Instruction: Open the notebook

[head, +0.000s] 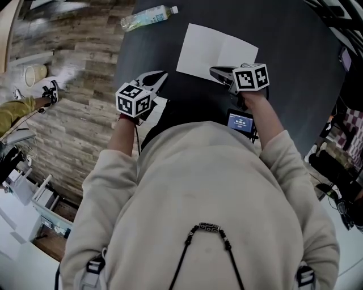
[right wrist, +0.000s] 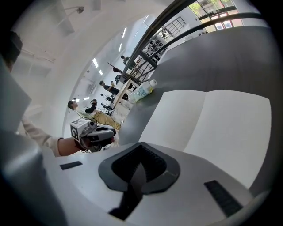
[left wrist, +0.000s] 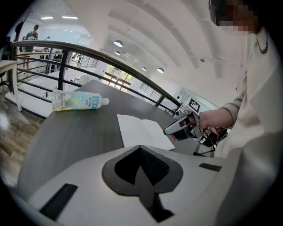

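The notebook (head: 215, 54) lies open and flat on the dark table (head: 295, 56), showing two blank white pages; it also shows in the left gripper view (left wrist: 141, 130) and fills the right gripper view (right wrist: 212, 128). My right gripper (head: 212, 71) hovers at the notebook's near edge. Its jaws (right wrist: 140, 144) are shut with nothing visible between them. My left gripper (head: 163, 73) is off the notebook's near left corner, above bare table. Its jaws (left wrist: 139, 147) meet at the tips, shut and empty. Each gripper sees the other: the right gripper (left wrist: 170, 130) and the left gripper (right wrist: 112, 130).
A plastic bottle (head: 148, 17) lies on its side at the table's far left edge. A small device with a lit screen (head: 241, 122) sits by my right forearm. Wooden floor (head: 68, 85) lies left of the table, and a railing (left wrist: 88, 55) runs behind it.
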### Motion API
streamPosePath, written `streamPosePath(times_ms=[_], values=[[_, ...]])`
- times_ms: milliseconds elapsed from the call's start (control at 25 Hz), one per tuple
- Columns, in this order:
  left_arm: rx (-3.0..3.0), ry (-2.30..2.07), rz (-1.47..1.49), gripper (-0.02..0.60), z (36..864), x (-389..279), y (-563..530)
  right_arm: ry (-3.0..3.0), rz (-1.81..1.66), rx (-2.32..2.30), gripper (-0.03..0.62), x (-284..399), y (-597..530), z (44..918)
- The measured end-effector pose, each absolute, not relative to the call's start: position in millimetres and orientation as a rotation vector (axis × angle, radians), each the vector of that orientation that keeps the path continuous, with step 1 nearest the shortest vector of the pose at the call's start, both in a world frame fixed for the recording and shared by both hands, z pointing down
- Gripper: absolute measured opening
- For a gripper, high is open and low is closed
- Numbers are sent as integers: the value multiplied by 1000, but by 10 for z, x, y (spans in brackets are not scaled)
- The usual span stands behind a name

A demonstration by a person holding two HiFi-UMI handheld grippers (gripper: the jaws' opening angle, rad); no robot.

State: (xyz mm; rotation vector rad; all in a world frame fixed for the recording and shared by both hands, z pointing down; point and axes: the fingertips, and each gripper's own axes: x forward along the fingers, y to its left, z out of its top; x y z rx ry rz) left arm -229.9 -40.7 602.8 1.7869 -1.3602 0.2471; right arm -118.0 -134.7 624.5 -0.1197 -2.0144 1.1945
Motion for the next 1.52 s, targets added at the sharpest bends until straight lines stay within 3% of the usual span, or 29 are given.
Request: streamPosePath(times_ms=[400, 920, 1160, 1520], values=[[1965, -1308, 284, 2, 5135, -2111, -849, -2337, 1216, 73, 18, -956, -1938, 5260], [2370, -1117, 319, 2, 4054, -1212, -1727, -2673, 1107, 474, 17, 311, -2454, 4062], [2509, -1108, 134, 2, 3420, -984, -1994, -2885, 1030, 464, 17, 316, -2351, 3298], [2571, -1174, 98, 2, 3022, -1061, -2119, -2999, 770, 358, 17, 18, -2263, 2625]])
